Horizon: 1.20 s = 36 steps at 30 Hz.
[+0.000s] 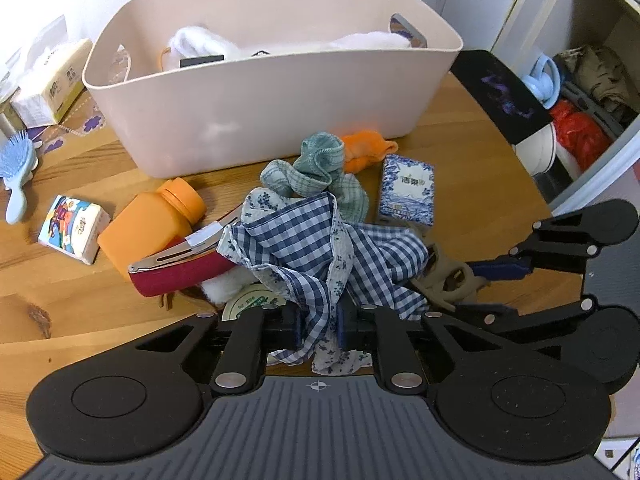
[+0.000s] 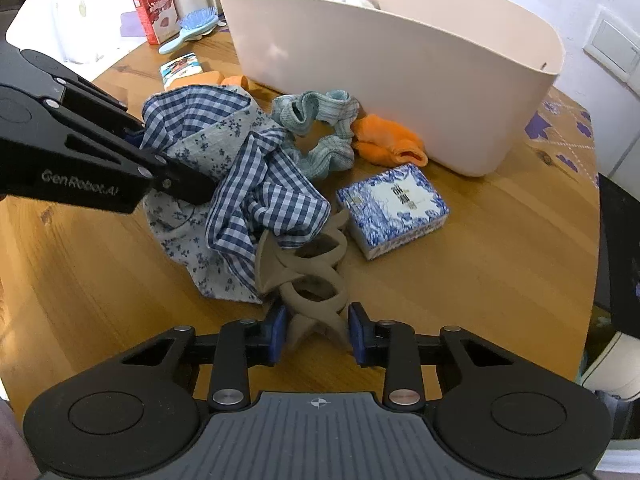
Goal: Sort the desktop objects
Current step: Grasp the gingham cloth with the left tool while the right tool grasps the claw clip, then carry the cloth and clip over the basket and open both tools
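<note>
Clamped in the left gripper (image 1: 319, 330), nearest the lens, a crumpled blue gingham cloth (image 1: 320, 240) with a floral lining bunches between blue pads closed tight on a fold, apparently so it can be lifted clear of the pile. Left of it on the round wooden table (image 1: 80, 300) lie a small printed tissue pack (image 1: 74, 228), a smooth orange bottle (image 1: 154, 216) and a maroon hair clip (image 1: 180, 268) with a metal spring bar. Behind stands the pale pink plastic bin (image 1: 272, 92), likely the sorting destination, white fabric already inside. To the right, the right gripper (image 2: 316, 334) has its pads around the base of a beige plastic claw clip (image 2: 308, 276); whether they press it cannot be told.
</note>
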Tool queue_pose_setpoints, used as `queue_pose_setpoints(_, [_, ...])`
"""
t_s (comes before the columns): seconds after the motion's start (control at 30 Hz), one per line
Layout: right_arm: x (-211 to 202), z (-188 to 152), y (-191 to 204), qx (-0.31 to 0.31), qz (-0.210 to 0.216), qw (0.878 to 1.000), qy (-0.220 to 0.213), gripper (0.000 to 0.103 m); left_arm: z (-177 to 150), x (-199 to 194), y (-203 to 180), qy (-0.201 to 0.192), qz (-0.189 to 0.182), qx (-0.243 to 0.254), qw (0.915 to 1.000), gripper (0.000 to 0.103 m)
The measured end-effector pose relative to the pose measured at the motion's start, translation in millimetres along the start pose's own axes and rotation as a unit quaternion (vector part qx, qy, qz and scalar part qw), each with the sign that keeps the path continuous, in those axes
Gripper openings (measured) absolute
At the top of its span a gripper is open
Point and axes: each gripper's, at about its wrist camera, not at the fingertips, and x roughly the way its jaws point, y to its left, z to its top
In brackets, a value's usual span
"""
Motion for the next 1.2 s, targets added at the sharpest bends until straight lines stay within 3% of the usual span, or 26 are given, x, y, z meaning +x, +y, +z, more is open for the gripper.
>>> queue_pose_setpoints(0.7, [-47, -27, -4, 0.048, -0.031, 0.998, -0.033, 0.031, -20, -48, 22, -0.034, -0.019, -0.027, 0.9989, 0.014])
queue_pose_setpoints(1.2, [-95, -12, -9, 0.037, -0.066, 0.993, -0.088, 0.031, -6, -102, 29, -0.090, -0.033, -0.022, 0.9952, 0.014])
